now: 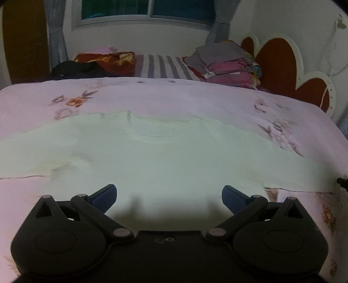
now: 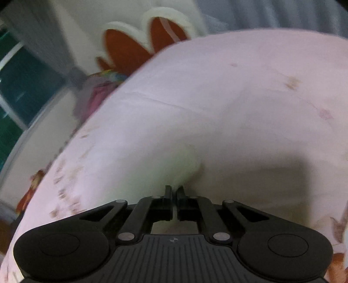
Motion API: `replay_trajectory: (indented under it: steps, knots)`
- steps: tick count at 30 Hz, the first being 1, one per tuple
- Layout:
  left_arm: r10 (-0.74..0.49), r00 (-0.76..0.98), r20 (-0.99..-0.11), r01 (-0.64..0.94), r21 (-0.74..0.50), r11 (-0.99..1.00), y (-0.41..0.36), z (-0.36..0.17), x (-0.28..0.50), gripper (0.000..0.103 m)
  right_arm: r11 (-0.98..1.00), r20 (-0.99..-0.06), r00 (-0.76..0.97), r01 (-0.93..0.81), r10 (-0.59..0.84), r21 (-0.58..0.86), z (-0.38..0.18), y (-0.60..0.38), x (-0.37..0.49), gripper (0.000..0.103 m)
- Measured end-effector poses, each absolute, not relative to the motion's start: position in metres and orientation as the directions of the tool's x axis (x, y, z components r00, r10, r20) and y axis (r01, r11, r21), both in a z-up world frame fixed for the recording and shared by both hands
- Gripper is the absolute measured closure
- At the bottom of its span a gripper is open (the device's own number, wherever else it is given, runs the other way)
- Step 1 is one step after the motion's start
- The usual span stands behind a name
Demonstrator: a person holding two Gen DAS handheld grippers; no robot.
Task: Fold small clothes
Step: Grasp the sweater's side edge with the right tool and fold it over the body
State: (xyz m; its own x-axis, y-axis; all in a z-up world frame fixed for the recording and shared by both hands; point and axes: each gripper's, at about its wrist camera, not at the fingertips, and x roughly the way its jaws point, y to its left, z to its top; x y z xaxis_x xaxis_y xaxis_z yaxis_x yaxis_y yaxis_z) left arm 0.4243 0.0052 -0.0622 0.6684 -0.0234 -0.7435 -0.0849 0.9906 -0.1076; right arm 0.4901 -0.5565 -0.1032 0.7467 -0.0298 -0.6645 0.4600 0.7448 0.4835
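Note:
A pale green small shirt (image 1: 165, 156) lies spread flat on the pink floral bedsheet (image 1: 174, 95), its neckline at the far side. My left gripper (image 1: 169, 196) is open, its blue-tipped fingers wide apart just above the shirt's near hem, holding nothing. In the right wrist view my right gripper (image 2: 174, 191) is shut on a pinched fold of the pale shirt fabric (image 2: 182, 167), which bunches up in front of the fingertips. That view is tilted and blurred.
A stack of folded clothes (image 1: 226, 63) sits at the far right of the bed by the red and white headboard (image 1: 280, 65). Dark clothes (image 1: 74, 68) and a red blanket (image 1: 108, 59) lie at the far left. A window (image 1: 148, 10) is behind.

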Motion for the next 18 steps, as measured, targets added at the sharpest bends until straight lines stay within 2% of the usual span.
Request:
replay_trajectory:
  steps: [4, 10, 18]
  knots:
    - [-0.043, 0.663, -0.748, -0.105, -0.150, 0.983, 0.039, -0.070, 0.416, 0.001, 0.835, -0.636, 0.771, 0.319, 0.047, 0.448, -0.075, -0.493, 0.493, 0.101]
    - [-0.049, 0.660, -0.749, -0.107, -0.158, 0.982, 0.087, -0.080, 0.405, 0.001, 0.898, -0.626, 0.744, 0.082, 0.234, 0.433, -0.050, -0.356, 0.500, 0.100]
    - [-0.047, 0.636, -0.770, -0.150, -0.182, 0.972, 0.159, -0.089, 0.375, 0.001, 0.931, -0.677, 0.640, -0.220, 0.363, 0.292, -0.065, -0.173, 0.511, 0.100]
